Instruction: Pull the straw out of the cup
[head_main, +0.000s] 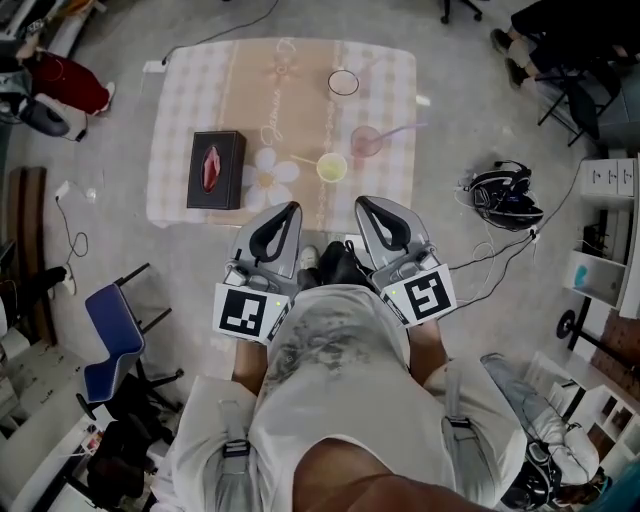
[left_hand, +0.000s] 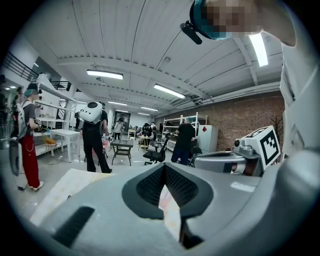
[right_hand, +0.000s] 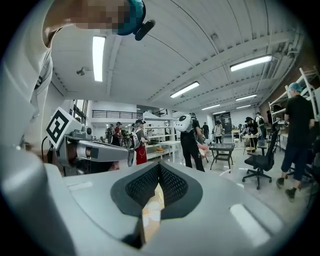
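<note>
**Both tools closed and empty, short of the cups**

Left tool (head_main: 290, 208) (left_hand: 164, 167): grey shell with black ribbed pads. The pads are pressed together at the tips, with only a narrow wedge of gap below them, and nothing is pinched. Right tool (head_main: 364, 204) (right_hand: 159, 166): same build, pads likewise pressed together, nothing between them. The two are held side by side in front of the person's torso, a little apart. Both point away from the body, tips over the near edge of the counter (head_main: 180, 90). Each carries a white cube with black square markers (head_main: 245, 312) at its rear end.

Counter: low, covered with a beige-and-white checked cloth with a flower print (head_main: 390, 190).
- Small round yellow-green cup (head_main: 332, 167): just beyond the tool tips and roughly between them, touched by neither. A thin pale yellow straw (head_main: 305, 160) stands in it and leans out to the left.
- Translucent pink cup (head_main: 366, 141): a little farther out and to the right. A lilac straw (head_main: 402, 130) is in it, leaning right.
- Clear round cup (head_main: 343, 82): near the far edge.
- Black rectangular tissue box with a reddish opening (head_main: 217, 169): on the left half, well apart from the cups.

Floor: grey concrete. A black headset with trailing cables (head_main: 508, 195) lies to the right of the counter, and a blue chair (head_main: 112, 340) stands at the lower left
</note>
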